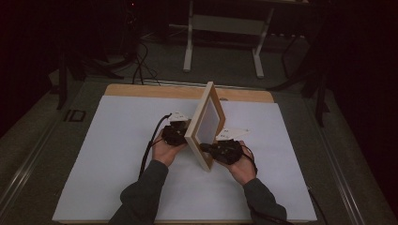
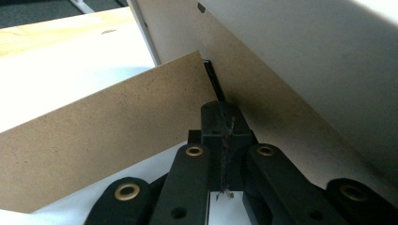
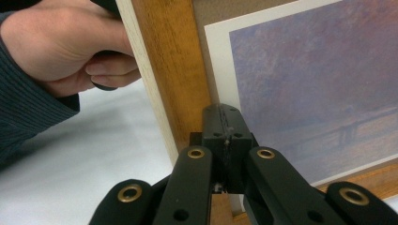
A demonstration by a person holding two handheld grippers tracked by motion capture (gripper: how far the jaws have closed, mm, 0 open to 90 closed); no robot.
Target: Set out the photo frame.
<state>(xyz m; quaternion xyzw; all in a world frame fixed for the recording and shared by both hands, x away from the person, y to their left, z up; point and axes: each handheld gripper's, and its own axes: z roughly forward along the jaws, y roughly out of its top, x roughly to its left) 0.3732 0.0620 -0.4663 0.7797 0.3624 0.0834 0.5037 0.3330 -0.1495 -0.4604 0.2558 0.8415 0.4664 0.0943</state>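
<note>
Between both pressed-together claws, wooden picture frame (image 1: 205,125) stands upright, holding a lilac print (image 3: 319,89).

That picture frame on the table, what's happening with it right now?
A person is propping a wooden picture frame on its edge on the white table, one set of tongs on each side. The left tongs are shut at the frame's back, beside its brown fold-out stand. The right tongs are shut against the front, where a hazy purple print shows.
</note>
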